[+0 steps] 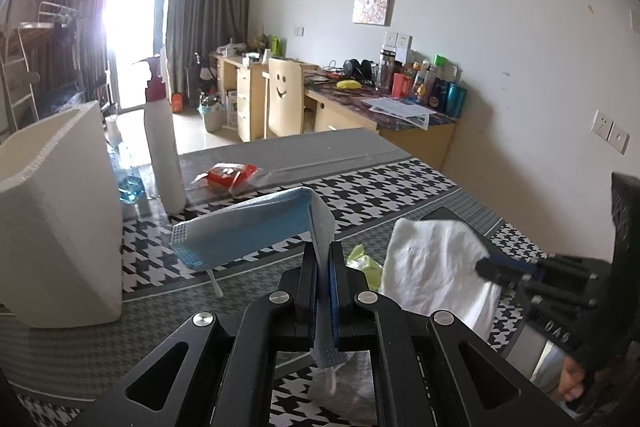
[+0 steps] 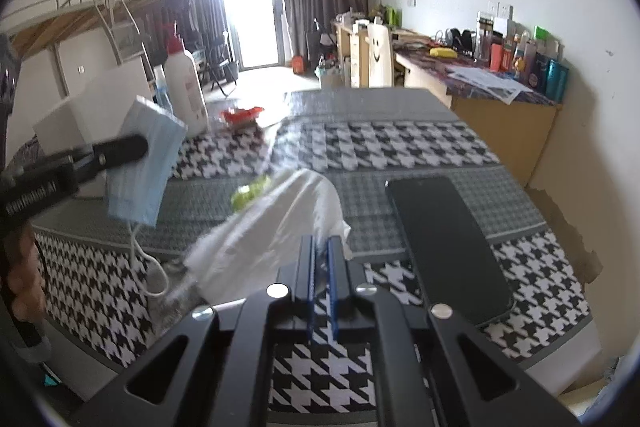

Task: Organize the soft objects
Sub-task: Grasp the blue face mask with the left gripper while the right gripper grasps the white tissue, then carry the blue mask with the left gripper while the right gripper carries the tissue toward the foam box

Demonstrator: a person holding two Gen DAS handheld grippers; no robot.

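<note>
Left gripper (image 1: pixel 325 255): black angular frame, blue-edged fingers, round silver screws at 12 o'clock of each linkage arm. Right gripper (image 2: pixel 322 247): identical build (white lettering on side, partly legible).

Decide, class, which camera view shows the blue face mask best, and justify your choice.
The right wrist view: the blue face mask hangs side-on, its ear loop dangling, clamped by the left gripper. The left wrist view shows it folded over the gripper's own fingers, partly hidden.

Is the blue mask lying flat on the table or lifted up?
Lifted up. The left gripper pinches the blue mask, which hangs bent above the table with its ear loop dangling.
</note>
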